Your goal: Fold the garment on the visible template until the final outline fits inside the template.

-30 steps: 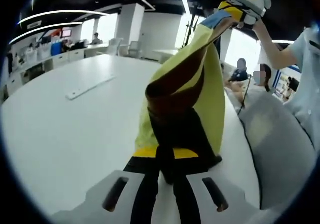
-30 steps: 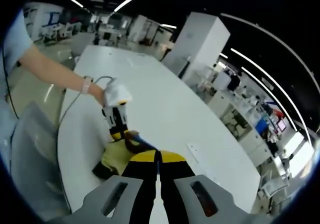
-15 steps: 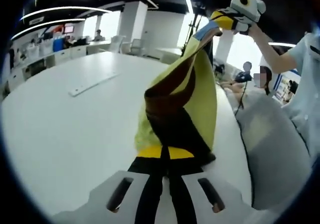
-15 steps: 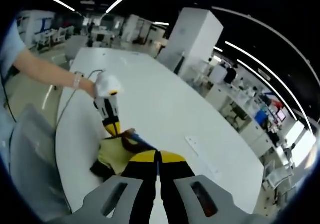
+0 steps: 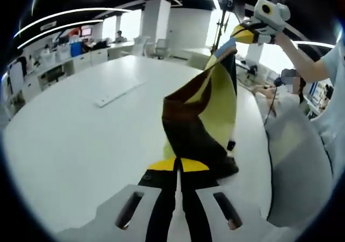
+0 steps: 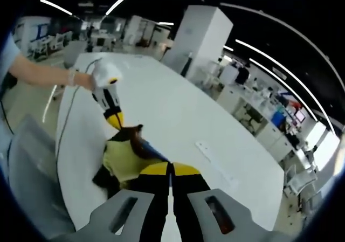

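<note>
Starting from the left side of the left gripper view, there was a big white table (image 5: 81,139) with a flat white strip (image 5: 119,92) lying on it, well away from everything else. Moving right, the garment (image 5: 202,118), a yellow, brown and black thing, was stretched up off the table between the two grippers. The left hand-held gripper (image 5: 178,169) had its jaws pinched together on the lower dark end of it, right at the bottom of that view. The right hand-held gripper (image 5: 249,33) was up high at the top right, clamped on the blue-edged corner of the garment, with the person's hand (image 5: 276,33) behind it. A grey chair (image 5: 299,166) sat just off the table edge on the far right.

In the right gripper view, going left to right: the person's arm reached in from the left, holding the left hand-held gripper (image 6: 115,119) pointed down onto the garment (image 6: 126,156), which bunched up near the table's (image 6: 178,118) near edge. The right hand-held gripper (image 6: 171,172) was closed on the cloth too. The white strip (image 6: 214,157) was further right on the table. I couldn't make out any template.
</note>
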A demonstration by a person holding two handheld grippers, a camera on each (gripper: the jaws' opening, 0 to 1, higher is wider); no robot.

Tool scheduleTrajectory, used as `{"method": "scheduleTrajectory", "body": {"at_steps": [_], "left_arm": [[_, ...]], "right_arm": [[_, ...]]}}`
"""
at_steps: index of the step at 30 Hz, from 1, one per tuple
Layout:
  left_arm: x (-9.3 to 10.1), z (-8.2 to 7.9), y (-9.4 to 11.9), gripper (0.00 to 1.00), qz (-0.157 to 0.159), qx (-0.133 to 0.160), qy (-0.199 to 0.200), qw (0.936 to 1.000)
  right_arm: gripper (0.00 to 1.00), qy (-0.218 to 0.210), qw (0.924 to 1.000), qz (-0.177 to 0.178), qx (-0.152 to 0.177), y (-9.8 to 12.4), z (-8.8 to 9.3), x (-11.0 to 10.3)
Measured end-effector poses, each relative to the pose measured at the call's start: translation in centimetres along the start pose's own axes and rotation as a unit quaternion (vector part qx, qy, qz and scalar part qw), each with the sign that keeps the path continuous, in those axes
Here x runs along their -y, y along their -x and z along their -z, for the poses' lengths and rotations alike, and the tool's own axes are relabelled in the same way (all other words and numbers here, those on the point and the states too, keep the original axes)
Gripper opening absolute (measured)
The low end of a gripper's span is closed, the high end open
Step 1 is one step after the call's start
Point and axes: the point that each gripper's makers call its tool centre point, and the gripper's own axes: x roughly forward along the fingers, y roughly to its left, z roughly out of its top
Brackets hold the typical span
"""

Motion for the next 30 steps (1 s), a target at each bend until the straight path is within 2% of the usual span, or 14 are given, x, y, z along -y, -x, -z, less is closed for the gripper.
{"method": "scheduleTrajectory", "body": {"at_steps": [9,13,19,22,30], "left_arm": [[-1.1,-1.9,2.0,0.00,-0.046,0.003,-0.010,0.9989],[-1.0,-2.9,2.8,0.00,-0.054,0.005,-0.018,0.9983],[-1.0,-4.6,4.0,0.00,-0.074,0.005,-0.040,0.9965],[-1.6,-5.7,4.9,0.00,-0.100,0.007,-0.051,0.9937],[-1.2,-8.0,7.1,0.00,-0.120,0.009,-0.067,0.9905]], "right_arm": [[0.01,-0.007,0.9999,0.010,0.001,0.5,0.2,0.8],[0.01,-0.005,0.9999,0.016,0.001,0.8,0.2,1.3],[0.01,-0.003,0.9996,0.026,0.007,1.5,-0.2,2.2],[0.01,0.001,0.9995,0.030,0.010,1.7,-0.5,2.5],[0.01,0.012,0.9991,0.037,0.017,2.6,-1.4,3.2]]}}
